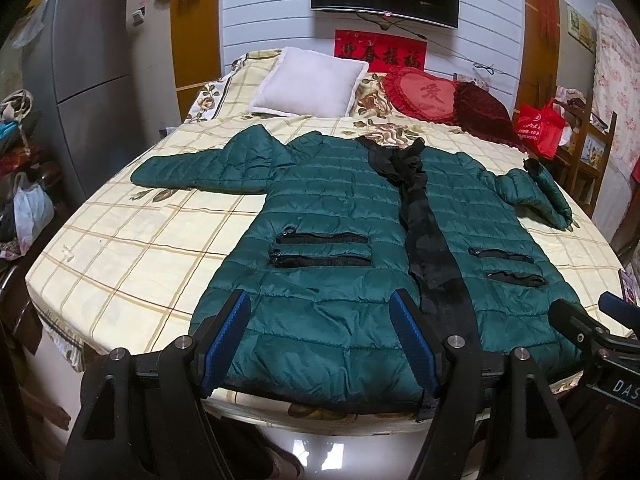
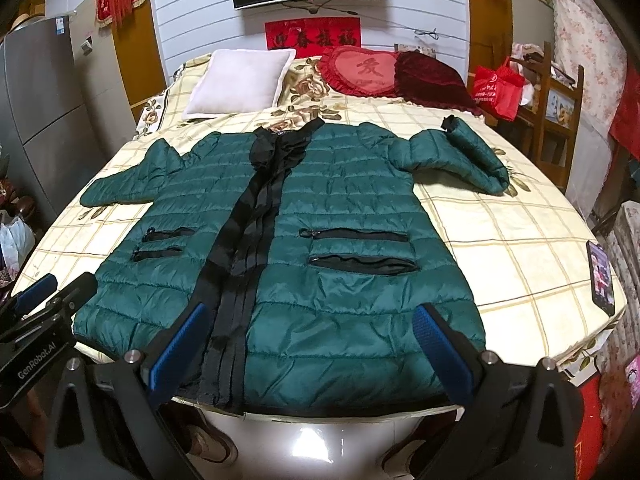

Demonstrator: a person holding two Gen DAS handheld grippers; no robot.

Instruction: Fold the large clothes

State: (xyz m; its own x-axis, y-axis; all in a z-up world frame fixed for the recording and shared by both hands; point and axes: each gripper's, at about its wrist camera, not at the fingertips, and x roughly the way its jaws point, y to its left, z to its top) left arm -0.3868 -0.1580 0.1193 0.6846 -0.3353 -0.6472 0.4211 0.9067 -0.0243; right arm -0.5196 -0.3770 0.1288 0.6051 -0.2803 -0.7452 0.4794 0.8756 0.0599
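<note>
Jacket [image 1: 352, 248] spread on bed [image 1: 132, 248]; phone [image 2: 601, 278] only in R view.

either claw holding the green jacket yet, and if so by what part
Neither. The left claw and the right claw are both open above the hem of the green jacket.

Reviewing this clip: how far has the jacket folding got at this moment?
Done: the green puffer jacket lies spread front-up on the bed, its sleeve on the right bent back on itself. In hand: nothing; the left gripper and right gripper are open above the hem, gripping no fabric. Left: every fold of sleeves and body.
</note>
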